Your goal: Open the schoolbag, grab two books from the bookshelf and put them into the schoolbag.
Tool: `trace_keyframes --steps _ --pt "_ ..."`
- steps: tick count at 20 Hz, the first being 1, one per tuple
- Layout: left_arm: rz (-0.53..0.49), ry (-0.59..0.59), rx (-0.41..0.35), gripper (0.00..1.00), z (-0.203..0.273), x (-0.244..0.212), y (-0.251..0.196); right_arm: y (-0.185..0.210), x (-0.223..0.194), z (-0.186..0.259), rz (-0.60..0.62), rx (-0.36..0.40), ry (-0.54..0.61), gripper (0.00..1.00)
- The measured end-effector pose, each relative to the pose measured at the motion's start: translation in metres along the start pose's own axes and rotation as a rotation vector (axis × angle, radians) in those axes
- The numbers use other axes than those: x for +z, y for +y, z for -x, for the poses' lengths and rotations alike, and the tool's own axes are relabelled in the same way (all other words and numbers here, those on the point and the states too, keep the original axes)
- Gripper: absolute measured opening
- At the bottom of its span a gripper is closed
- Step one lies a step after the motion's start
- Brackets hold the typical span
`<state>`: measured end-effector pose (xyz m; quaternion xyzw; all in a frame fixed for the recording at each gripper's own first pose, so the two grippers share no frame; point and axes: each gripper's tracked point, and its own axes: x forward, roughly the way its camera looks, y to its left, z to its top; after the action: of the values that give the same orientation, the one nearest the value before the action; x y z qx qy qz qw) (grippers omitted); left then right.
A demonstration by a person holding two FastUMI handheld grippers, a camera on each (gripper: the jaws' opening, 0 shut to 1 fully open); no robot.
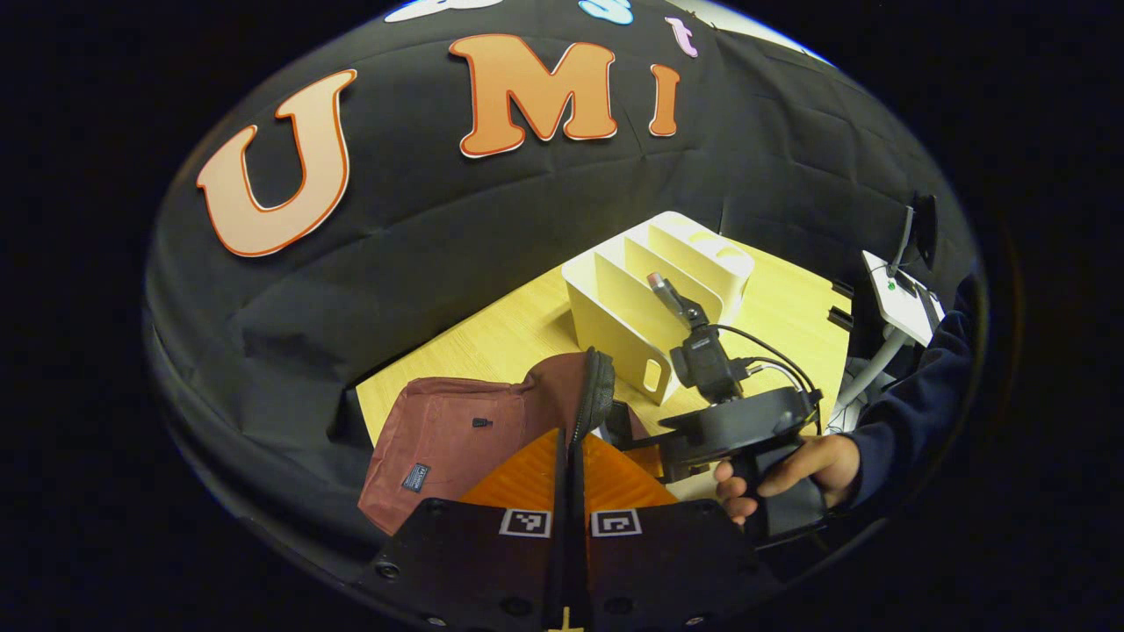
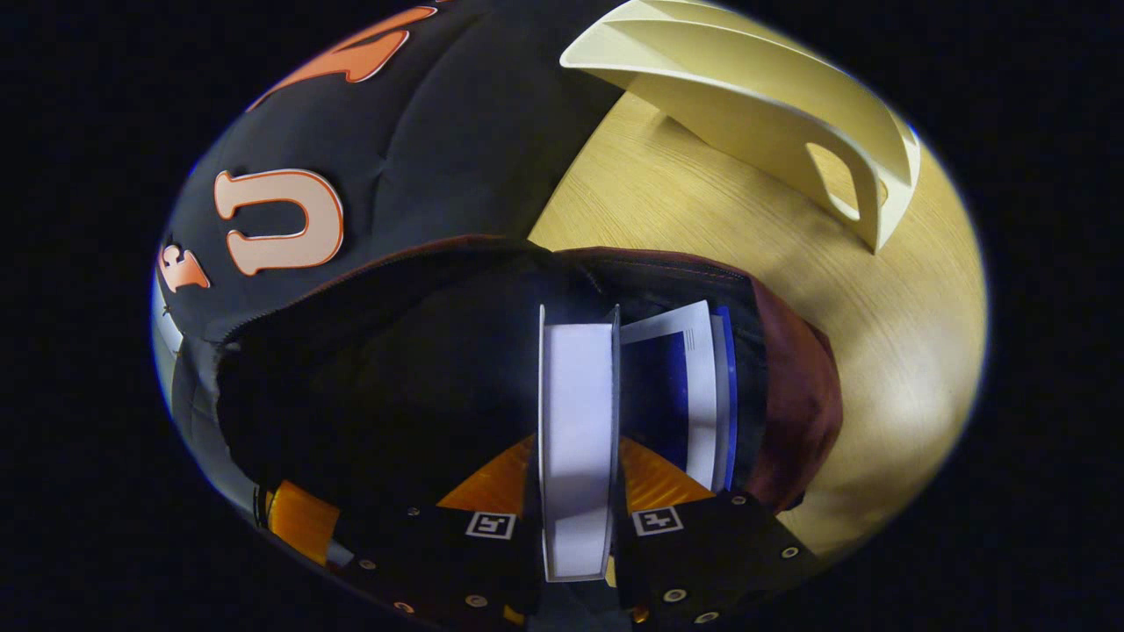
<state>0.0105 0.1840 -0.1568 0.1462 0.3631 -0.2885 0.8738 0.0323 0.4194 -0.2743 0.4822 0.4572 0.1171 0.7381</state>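
Maroon schoolbag (image 2: 790, 395) gapes directly below my right gripper (image 2: 575, 491), clamped on an upright book (image 2: 575, 421); left gripper (image 1: 566, 491) pinches its rim.

I am seeing a small dark sewn label (image 1: 416, 477) on the schoolbag (image 1: 439, 439) just left of my left fingers, its print too small to read. I am making out no other readable text.
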Motion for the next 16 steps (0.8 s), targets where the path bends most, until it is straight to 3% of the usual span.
trace_keyframes --steps 1,2,3,4,5,6,7,8,12,16 --pt "0.000 0.006 0.006 0.03 -0.001 -0.001 0.002 -0.004 -0.002 -0.006 -0.005 -0.022 0.008 0.26" --pt "0.013 0.012 0.014 0.02 -0.003 -0.005 0.006 -0.010 -0.007 -0.009 -0.014 -0.074 0.028 0.41" --pt "0.028 0.038 0.035 0.02 -0.004 -0.012 0.012 -0.019 -0.011 -0.008 -0.005 -0.123 0.055 0.45" --pt "0.037 0.048 0.056 0.03 -0.007 -0.017 0.020 -0.029 -0.010 -0.004 0.028 -0.171 0.084 0.58" --pt "0.044 0.061 0.068 0.02 -0.009 -0.023 0.024 -0.033 -0.015 -0.004 0.060 -0.190 0.097 0.46" --pt "0.047 0.060 0.073 0.02 -0.011 -0.027 0.024 -0.037 -0.013 0.002 0.077 -0.205 0.099 0.92" --pt "0.051 0.060 0.075 0.02 -0.012 -0.029 0.023 -0.033 -0.005 0.010 0.091 -0.222 0.086 0.82" --pt "0.053 0.058 0.073 0.02 -0.014 -0.031 0.022 -0.033 0.001 0.018 0.104 -0.229 0.080 0.96" --pt "0.077 0.060 0.082 0.04 -0.025 -0.041 0.022 -0.018 0.037 0.060 0.093 -0.208 0.016 0.97" --pt "0.108 0.053 0.093 0.06 -0.033 -0.043 0.005 -0.021 0.094 0.120 0.239 -0.232 -0.124 0.98"
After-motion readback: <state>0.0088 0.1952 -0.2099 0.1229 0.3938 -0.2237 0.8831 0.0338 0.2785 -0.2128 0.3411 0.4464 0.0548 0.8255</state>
